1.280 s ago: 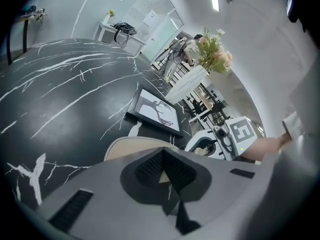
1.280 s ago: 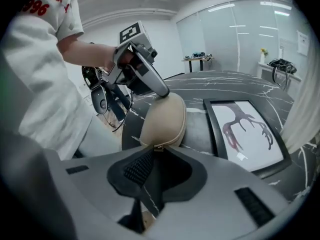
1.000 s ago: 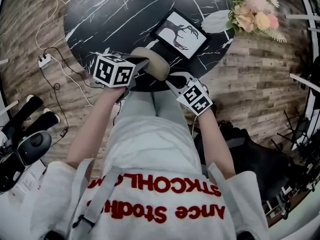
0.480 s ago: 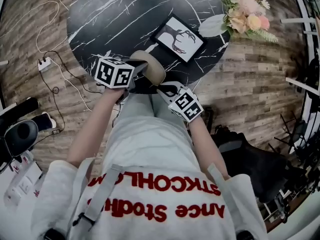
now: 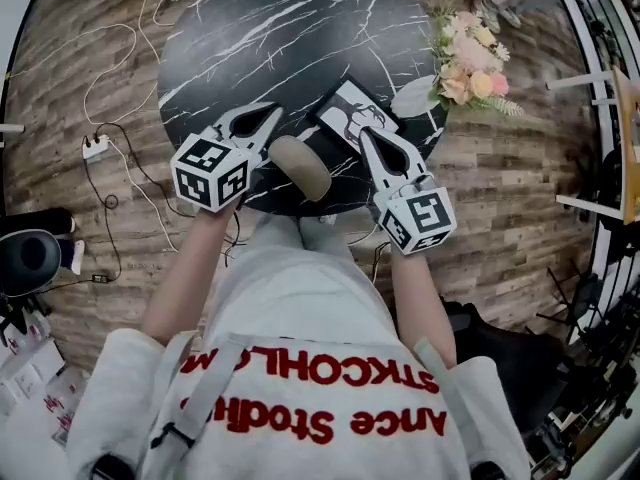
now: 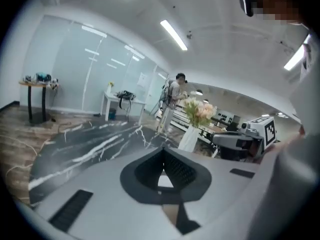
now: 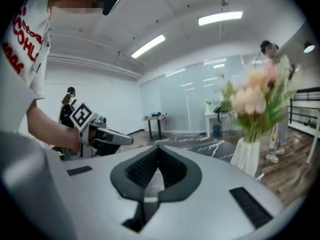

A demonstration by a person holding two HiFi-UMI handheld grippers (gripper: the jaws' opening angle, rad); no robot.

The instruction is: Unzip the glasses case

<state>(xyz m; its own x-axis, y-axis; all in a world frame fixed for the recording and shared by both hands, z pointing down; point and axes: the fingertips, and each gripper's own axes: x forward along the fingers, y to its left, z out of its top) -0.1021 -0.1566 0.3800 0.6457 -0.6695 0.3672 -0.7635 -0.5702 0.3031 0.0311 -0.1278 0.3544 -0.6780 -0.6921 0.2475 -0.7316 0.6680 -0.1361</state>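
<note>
Seen from above, a person in a white shirt (image 5: pixel 300 298) holds a tool in each hand over a round black marble counter (image 5: pixel 250 28). The left tool (image 5: pixel 268 110) has its jaws pressed together on nothing. The right tool (image 5: pixel 364 131) has just been closing its jaws, which meet empty as well. Between them, at the counter's near edge, lies the beige glasses case (image 5: pixel 300 166) (neither tool touches it); whether its zip is open is hard to tell from this height. Just beyond, a framed picture (image 5: pixel 350 108) lies flat, partly under the right tool. Pink flowers (image 5: pixel 468 56) stand at the right rim.
</note>
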